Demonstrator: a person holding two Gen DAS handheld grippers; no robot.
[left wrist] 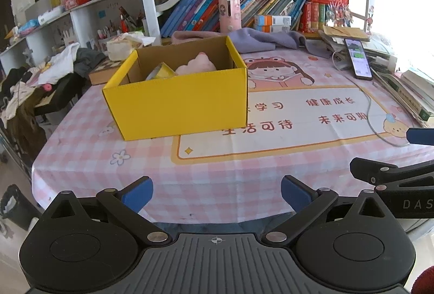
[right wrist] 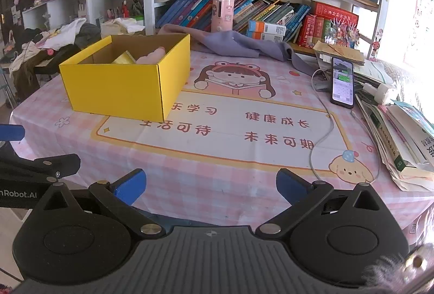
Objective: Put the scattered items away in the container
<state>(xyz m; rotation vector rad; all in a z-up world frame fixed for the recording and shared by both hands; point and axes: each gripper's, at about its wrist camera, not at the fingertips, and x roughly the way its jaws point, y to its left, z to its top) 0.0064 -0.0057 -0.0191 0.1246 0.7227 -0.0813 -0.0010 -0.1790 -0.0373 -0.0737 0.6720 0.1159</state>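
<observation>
Both grippers sit nearest the lens at 6 o'clock: the left gripper and the right gripper hang over the near edge of the table, jaws spread wide and holding nothing. From the left view the yellow box stands at about 11 o'clock on the pink tablecloth, top open. Inside lie a pink soft toy and a small yellowish packet — both look light. The toy should squash under the pads, so a grip across its middle seems best; the packet looks stiffer and suits a hold on its edges. No loose item shows on the cloth near the box. Further out, at 2 o'clock, a phone leans against stacked books, its cable trailing toward the grippers — a snag risk.
</observation>
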